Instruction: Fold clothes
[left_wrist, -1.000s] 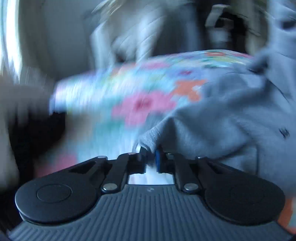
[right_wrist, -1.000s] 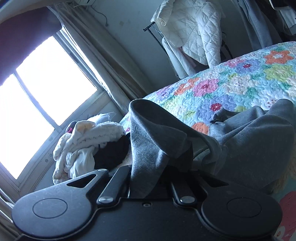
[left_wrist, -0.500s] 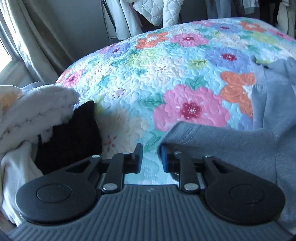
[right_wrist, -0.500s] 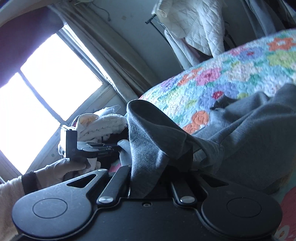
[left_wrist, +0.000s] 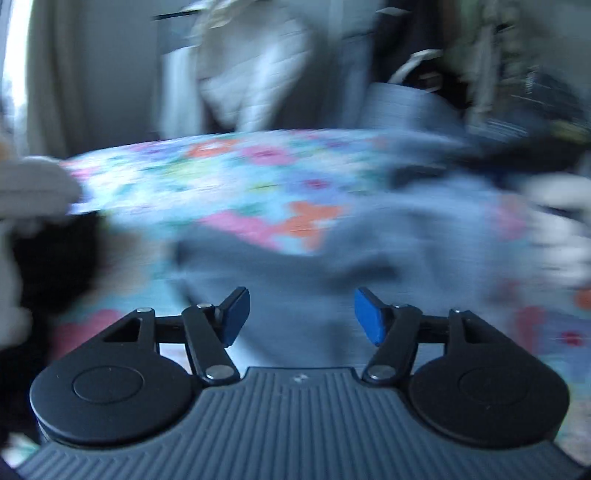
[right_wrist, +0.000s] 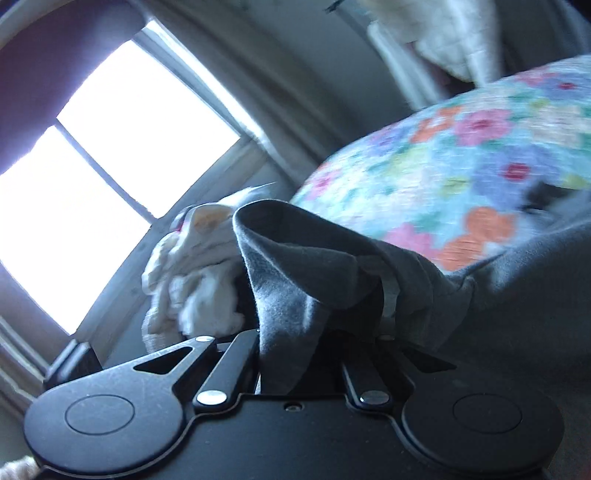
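A grey sweatshirt (left_wrist: 295, 266) lies on the flowered quilt (left_wrist: 221, 177) of the bed; the left wrist view is blurred by motion. My left gripper (left_wrist: 300, 315) is wide open and empty, just above the grey cloth, with its blue pads (left_wrist: 365, 314) apart. My right gripper (right_wrist: 317, 354) is shut on a bunched fold of the grey sweatshirt (right_wrist: 295, 266), which drapes over its fingers and hides the tips. The rest of the garment trails off to the right over the quilt (right_wrist: 461, 155).
A heap of white and black clothes (right_wrist: 192, 280) lies at the bed's left end, below a bright window (right_wrist: 110, 158); it also shows in the left wrist view (left_wrist: 33, 229). White quilted garments (left_wrist: 258, 74) hang on a rack behind the bed.
My left gripper has let go of the grey sweatshirt and opened wide, and it is swinging over the cloth. My right gripper still holds its fold and has tilted slightly.
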